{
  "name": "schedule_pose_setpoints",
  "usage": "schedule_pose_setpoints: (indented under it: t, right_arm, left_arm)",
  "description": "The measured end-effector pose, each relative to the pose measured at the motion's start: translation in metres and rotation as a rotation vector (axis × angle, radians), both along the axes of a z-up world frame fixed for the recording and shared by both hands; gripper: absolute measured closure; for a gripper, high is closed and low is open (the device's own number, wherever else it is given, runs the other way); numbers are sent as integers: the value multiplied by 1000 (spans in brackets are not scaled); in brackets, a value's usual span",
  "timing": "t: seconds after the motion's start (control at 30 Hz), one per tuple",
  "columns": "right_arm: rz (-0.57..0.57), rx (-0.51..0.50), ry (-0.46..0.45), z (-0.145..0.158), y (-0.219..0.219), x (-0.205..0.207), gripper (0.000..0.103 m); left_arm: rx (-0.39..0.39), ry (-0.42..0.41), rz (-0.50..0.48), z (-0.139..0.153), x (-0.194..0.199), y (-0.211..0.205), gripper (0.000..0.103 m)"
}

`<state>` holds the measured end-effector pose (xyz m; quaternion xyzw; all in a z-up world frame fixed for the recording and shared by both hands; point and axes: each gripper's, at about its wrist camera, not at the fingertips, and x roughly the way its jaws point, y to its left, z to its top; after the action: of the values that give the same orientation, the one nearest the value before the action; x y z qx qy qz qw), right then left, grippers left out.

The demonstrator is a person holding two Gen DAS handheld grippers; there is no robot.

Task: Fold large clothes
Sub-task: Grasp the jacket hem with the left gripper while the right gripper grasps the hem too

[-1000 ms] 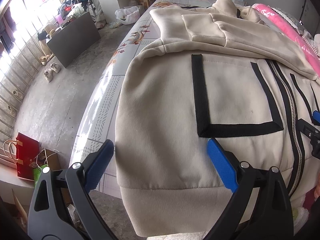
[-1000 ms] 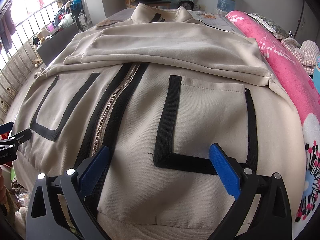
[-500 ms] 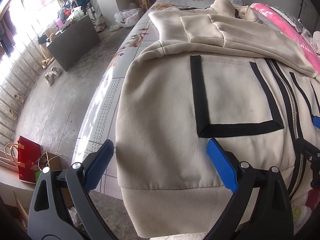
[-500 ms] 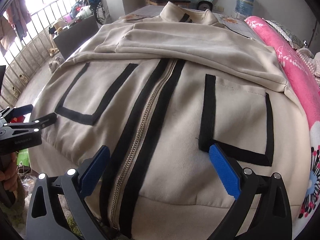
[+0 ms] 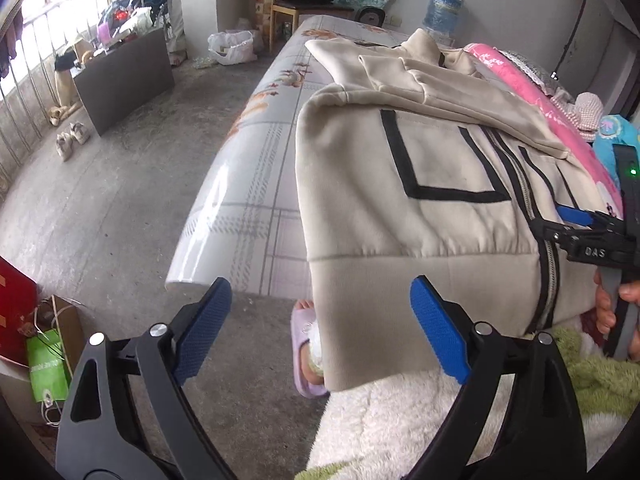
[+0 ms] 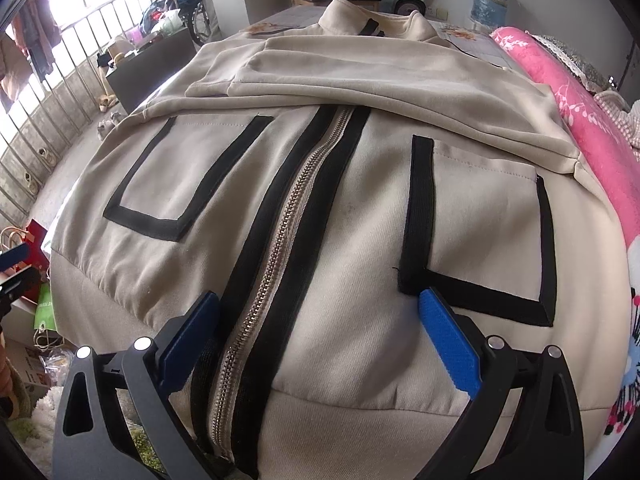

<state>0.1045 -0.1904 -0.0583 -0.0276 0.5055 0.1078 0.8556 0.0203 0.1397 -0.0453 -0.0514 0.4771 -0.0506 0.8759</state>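
You're working in plain daylight, coming through the barred window [image 5: 36, 52] on the left, which is blown out to white in both views. It throws a bright sheen along the glossy edge of the bed cover [image 5: 216, 208]. The beige jacket [image 6: 340, 220] is evenly lit, with soft shadows only under its folded sleeves and at the hem. Both fisheye lenses bend straight lines hard near the rim, and the corners fall to black. Focus is sharp on the cloth; the far room looks slightly soft.
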Motion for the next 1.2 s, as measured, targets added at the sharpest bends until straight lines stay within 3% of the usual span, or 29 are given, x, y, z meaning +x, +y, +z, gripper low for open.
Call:
schedule_pose_setpoints:
  t: [0.1,0.33,0.6,0.83,1.2]
  right_arm:
    - [0,0,-2,0,-1,0,6]
    - [1,0,-3,0,0,0,6]
    - [1,0,-3,0,-1,0,6]
    - [2,-1,-4,0,0,0,6]
    - [3,0,-3,0,-1,0,6]
  left_arm:
    - [-71,39,-14,-13,-7,1,32]
    - [-209,86,-18,-35,1,7,45]
    - [-342,146,-80,-54,9,2,47]
    - [-411,165,-55,-62,16,2,47]
    - [-626,190,-9,-81,18,20,47]
